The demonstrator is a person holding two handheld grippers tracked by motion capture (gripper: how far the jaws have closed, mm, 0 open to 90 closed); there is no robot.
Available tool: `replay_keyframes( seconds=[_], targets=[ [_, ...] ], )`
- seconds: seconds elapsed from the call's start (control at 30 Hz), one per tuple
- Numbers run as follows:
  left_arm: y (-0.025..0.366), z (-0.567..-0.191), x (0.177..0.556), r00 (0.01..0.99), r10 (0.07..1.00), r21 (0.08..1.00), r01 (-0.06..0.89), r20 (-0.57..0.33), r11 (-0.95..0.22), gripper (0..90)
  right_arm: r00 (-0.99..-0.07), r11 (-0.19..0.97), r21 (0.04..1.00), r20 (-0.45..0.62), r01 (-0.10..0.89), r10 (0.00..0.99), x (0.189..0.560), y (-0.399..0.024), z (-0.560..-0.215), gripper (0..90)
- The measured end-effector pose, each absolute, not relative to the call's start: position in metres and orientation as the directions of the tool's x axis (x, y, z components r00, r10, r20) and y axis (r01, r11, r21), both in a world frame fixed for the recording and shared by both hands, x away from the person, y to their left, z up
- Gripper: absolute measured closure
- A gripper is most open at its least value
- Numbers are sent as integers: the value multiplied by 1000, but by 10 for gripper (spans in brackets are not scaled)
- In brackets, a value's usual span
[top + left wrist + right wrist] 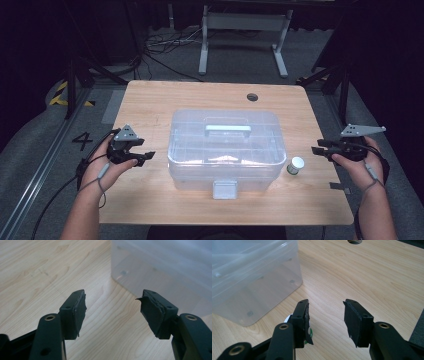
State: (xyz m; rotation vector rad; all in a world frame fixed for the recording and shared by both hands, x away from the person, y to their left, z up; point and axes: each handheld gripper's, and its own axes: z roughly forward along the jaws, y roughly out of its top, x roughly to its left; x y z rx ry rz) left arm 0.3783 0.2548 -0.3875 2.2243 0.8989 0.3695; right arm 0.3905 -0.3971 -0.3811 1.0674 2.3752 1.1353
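A clear plastic storage box (225,150) with a pale green handle and a front latch (224,189) stands lid-down-closed in the middle of the wooden table (150,100). A small white bottle with a green band (295,165) stands just right of the box. My left gripper (148,157) hovers left of the box, jaws open and empty; the box corner (160,267) lies ahead of it. My right gripper (316,150) sits at the table's right edge, open and empty. The little bottle (308,333) peeks out behind its left jaw, beside the box (249,277).
A round cable hole (252,97) is set in the far right of the tabletop. Bare wood stretches left of the box and in front of it. Beyond the table stands a metal desk frame (245,35) on grey floor, with cables.
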Motion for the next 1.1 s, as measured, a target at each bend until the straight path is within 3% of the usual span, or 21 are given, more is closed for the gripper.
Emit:
replay_keyframes(
  seconds=[0.77,1.1],
  targets=[
    [222,-302,372,833,549,788,386,-73,-480,388,-662,393,748,82,535,745,378,-396,-391,499],
    [189,-283,377,875,483,800,320,-43,-508,376,-670,396,750,84,530,738,383,-387,-391,476]
  ],
)
